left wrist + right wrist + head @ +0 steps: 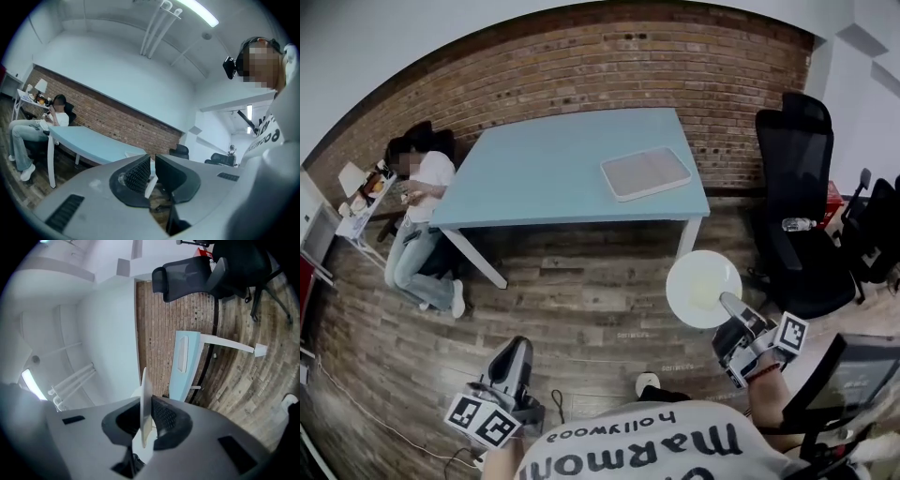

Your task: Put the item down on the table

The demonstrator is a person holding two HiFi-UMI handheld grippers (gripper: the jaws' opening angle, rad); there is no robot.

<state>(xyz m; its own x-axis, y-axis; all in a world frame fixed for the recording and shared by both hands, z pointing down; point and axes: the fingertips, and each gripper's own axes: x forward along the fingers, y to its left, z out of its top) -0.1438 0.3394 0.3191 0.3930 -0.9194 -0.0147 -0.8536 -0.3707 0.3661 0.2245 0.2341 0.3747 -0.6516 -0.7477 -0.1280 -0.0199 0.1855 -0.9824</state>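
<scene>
The white plate (703, 286) hangs over the wooden floor (581, 300), well short of the desk (534, 169). The right gripper (733, 311) is clamped on its near rim, and its hollow shows only a faint yellowish patch that may be a stain or just a reflection. On the right part of the desk lies a shallow pale tray (645, 172), with only its own bare surface showing inside. The left gripper (516, 352) sits low at the frame's bottom with its jaws almost together on nothing, and in the right gripper view the plate appears edge-on, so its face is hidden there.
</scene>
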